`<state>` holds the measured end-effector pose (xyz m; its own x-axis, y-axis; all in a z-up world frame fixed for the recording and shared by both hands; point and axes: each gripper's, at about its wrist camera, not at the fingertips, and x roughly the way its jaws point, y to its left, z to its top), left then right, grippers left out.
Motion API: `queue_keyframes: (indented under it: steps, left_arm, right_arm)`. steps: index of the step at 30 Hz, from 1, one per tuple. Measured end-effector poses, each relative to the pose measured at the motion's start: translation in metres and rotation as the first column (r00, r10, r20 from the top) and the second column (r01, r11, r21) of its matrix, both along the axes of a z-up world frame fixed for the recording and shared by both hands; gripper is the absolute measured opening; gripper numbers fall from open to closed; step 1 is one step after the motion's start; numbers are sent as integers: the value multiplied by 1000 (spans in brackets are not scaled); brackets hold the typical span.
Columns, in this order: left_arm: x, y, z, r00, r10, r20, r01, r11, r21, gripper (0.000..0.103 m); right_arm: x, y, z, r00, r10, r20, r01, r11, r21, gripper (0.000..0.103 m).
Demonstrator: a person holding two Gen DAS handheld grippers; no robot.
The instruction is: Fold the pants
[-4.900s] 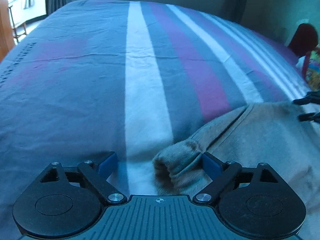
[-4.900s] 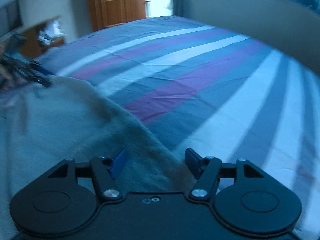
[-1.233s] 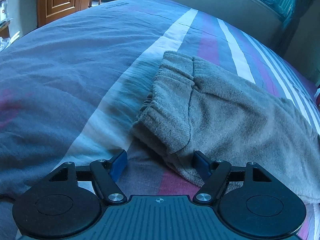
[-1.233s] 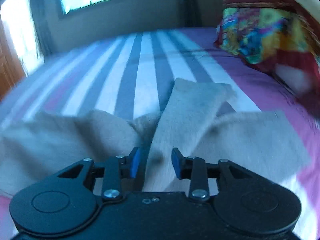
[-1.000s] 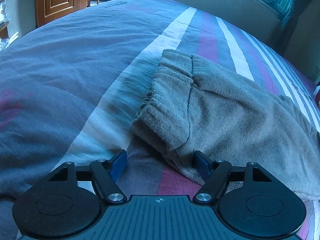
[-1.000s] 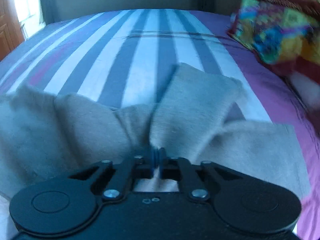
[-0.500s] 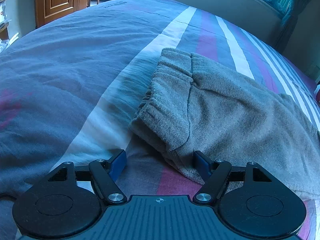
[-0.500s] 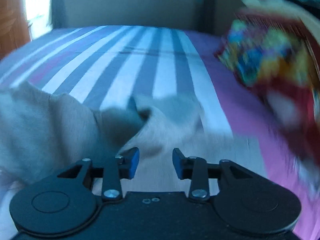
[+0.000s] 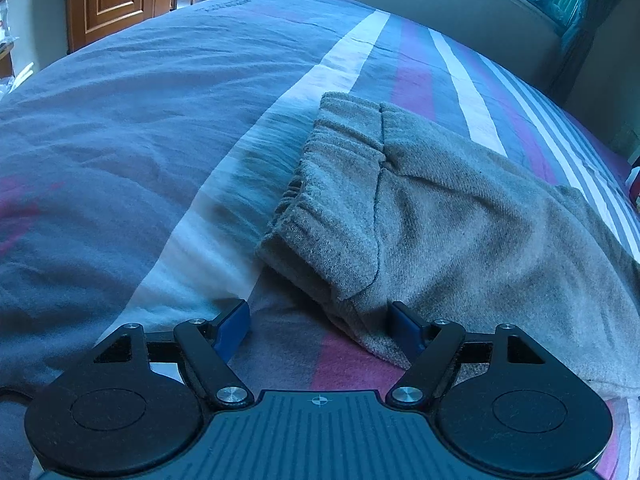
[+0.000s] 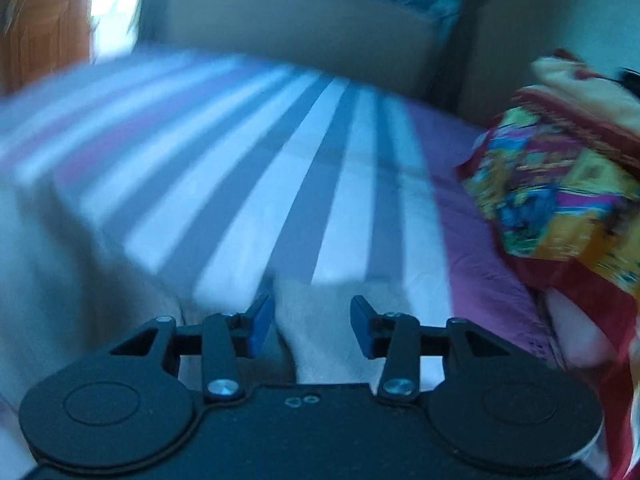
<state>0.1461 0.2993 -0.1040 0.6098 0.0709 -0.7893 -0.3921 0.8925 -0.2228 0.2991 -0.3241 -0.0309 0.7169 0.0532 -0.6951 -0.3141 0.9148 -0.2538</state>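
The grey pants (image 9: pixel 432 216) lie on the striped bed (image 9: pixel 120 140), waistband towards the left gripper (image 9: pixel 320 324), whose fingers stand wide apart with a corner of the cloth between them, gripping nothing. The right gripper (image 10: pixel 312 324) is opening; blurred pale cloth shows between its fingers, unclamped. A colourful cushion (image 10: pixel 560 200) sits nearby.

One pants (image 9: pixel 440 216), two tools (image 9: pixel 320 326)

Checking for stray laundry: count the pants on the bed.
1. The grey pants lie on the striped bedspread, elastic waistband end just ahead of the left gripper. The blurred right wrist view could hide more.
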Motion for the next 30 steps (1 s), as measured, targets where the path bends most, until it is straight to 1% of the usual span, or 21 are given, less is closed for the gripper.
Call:
queue_keyframes:
  steps: [2, 3, 4, 5, 6, 7, 9, 11, 12, 13, 14, 15, 17, 19, 21, 22, 24, 25, 26, 29, 30]
  left_arm:
    - [1, 0, 0, 1000, -1, -2, 1, 1000, -2, 76]
    - [1, 0, 0, 1000, -1, -3, 1, 1000, -2, 76]
    - [1, 0, 0, 1000, -1, -4, 1, 1000, -3, 76]
    - [2, 0, 0, 1000, -3, -5, 3, 1000, -3, 76]
    - [2, 0, 0, 1000, -5, -6, 5, 1000, -3, 76]
    - [2, 0, 0, 1000, -9, -7, 9, 1000, -3, 76]
    - [2, 1, 0, 1000, -15, -8, 15, 1000, -2, 76]
    - [3, 0, 0, 1000, -27, -11, 27, 1000, 4, 76]
    - [3, 0, 1, 999, -31, -12, 31, 1000, 4, 76]
    - [3, 1, 1, 999, -34, -12, 34, 999, 2, 76]
    - [3, 1, 1, 999, -36, -14, 36, 999, -1, 76]
    - [4, 1, 1, 999, -37, -17, 37, 999, -1, 76]
    - [5, 0, 1, 999, -41, -25, 41, 999, 1, 76]
    - [6, 1, 2, 999, -41, -33, 41, 999, -3, 76]
    - [6, 1, 3, 999, -38, -35, 38, 999, -5, 76]
    - [7, 1, 3, 999, -35, -35, 35, 999, -5, 76]
    - [7, 0, 2, 999, -28, -32, 28, 1000, -1, 77]
    - [6, 0, 1, 999, -25, -29, 25, 1000, -1, 77]
    - [5, 0, 1, 999, -22, -26, 22, 1000, 0, 77]
    - [2, 1, 1, 1000, -16, -14, 16, 1000, -4, 77]
    - [0, 2, 2, 1000, -11, -6, 11, 1000, -8, 77]
  right_arm:
    - [15, 8, -21, 996, 12, -90, -18, 998, -63, 40]
    - [21, 11, -31, 992, 24, -124, -35, 996, -82, 35]
    - [24, 13, -38, 992, 30, -126, -43, 994, -102, 27]
    - [26, 13, -38, 993, 23, -120, -36, 993, -110, 6]
    - [27, 10, -36, 994, -6, -107, -6, 994, -109, 5]
    - [21, 3, -24, 998, -42, -42, 39, 997, -69, 5]
    - [-1, -21, 5, 987, -139, 76, 134, 988, 73, 5]
    - [-39, -56, 33, 950, -260, 174, 207, 939, 275, 5]
    - [-61, -75, 41, 922, -335, 197, 248, 898, 364, 5]
    - [-84, -98, 44, 888, -415, 198, 291, 840, 457, 5]
    - [-106, -119, 41, 854, -491, 174, 332, 770, 544, 5]
    - [-130, -143, 29, 820, -559, 125, 370, 684, 629, 4]
    - [-157, -172, -5, 776, -630, 41, 424, 569, 704, 4]
    - [-163, -198, -55, 752, -646, -132, 516, 453, 727, 4]
    - [-163, -212, -84, 741, -626, -241, 559, 378, 738, 5]
    - [-169, -218, -92, 735, -626, -261, 554, 334, 763, 6]
    - [-174, -223, -94, 741, -616, -266, 524, 284, 803, 11]
    - [-174, -225, -94, 745, -609, -272, 523, 280, 805, 13]
    - [-173, -226, -94, 740, -613, -276, 534, 287, 795, 8]
    - [-160, -225, -81, 759, -615, -213, 509, 356, 784, 5]
    - [-157, -227, -80, 753, -622, -216, 520, 360, 775, 5]
